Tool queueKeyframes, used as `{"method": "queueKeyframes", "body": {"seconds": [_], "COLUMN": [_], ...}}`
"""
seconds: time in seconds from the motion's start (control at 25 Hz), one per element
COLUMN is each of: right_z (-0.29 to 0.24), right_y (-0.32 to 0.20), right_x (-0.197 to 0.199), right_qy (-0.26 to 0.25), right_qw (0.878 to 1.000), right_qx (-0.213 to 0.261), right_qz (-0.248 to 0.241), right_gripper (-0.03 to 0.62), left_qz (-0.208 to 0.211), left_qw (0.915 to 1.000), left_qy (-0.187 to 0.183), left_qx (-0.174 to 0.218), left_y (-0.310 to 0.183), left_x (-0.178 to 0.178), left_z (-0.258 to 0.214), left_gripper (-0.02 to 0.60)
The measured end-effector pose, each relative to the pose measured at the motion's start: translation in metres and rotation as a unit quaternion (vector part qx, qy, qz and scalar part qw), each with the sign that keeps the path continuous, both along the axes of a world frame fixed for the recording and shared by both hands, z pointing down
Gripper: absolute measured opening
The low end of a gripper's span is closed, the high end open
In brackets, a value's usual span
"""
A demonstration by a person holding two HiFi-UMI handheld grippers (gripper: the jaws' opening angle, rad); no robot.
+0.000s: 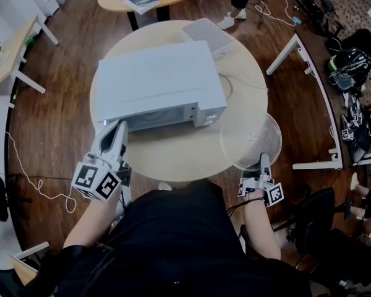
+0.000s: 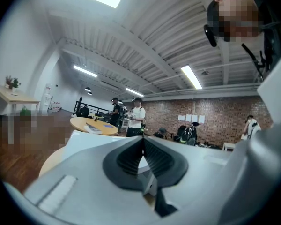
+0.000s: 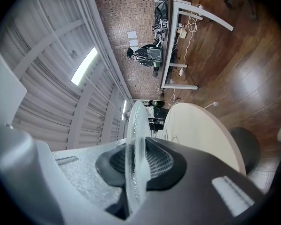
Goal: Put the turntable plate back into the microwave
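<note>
The glass turntable plate (image 1: 250,142) hangs level right of the microwave (image 1: 157,82), over the tabletop's (image 1: 191,159) near right edge, its near rim pinched by the right tongs (image 1: 264,161), likely to slide in flat. The left tongs (image 1: 115,136), closed together, sit at the microwave's near left corner.

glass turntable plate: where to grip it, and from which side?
Grip the rim of the glass turntable plate at its near edge, coming in level from the person's side. It is a thin, flat disc, so only the edge fits between the pads, one above and one below. The right tongs are clamped there.
</note>
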State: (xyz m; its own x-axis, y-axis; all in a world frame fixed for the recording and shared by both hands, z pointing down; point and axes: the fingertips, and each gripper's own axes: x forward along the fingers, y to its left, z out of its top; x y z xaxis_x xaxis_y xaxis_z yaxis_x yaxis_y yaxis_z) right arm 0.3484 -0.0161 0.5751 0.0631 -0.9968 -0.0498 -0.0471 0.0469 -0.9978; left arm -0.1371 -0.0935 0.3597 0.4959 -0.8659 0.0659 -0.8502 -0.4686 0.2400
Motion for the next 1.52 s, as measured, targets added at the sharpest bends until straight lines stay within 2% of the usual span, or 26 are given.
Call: {"method": "queueKeyframes", "body": {"seconds": [0.56, 1.0, 1.52], "right_z": [-0.005, -0.004, -0.007], "right_y": [0.01, 0.03, 0.027], "right_x": [-0.025, -0.039, -0.06], "right_qy": [-0.001, -0.008, -0.011], "right_qw": [1.0, 1.0, 1.0], "right_qx": [0.01, 0.008, 0.007], "right_qz": [0.0, 0.011, -0.018], "right_gripper": [0.037, 0.037, 0.038], "left_qz": [-0.001, 0.011, 0.003], "left_qw": [1.0, 0.9999, 1.0], "left_qy": [0.0, -0.001, 0.0], "left_qx": [0.001, -0.008, -0.001], "left_y": [0.019, 0.022, 0.027], "left_x": [-0.026, -0.032, -0.037], "left_z": [0.004, 0.011, 0.009], "left_gripper": [0.006, 0.006, 0.006]}}
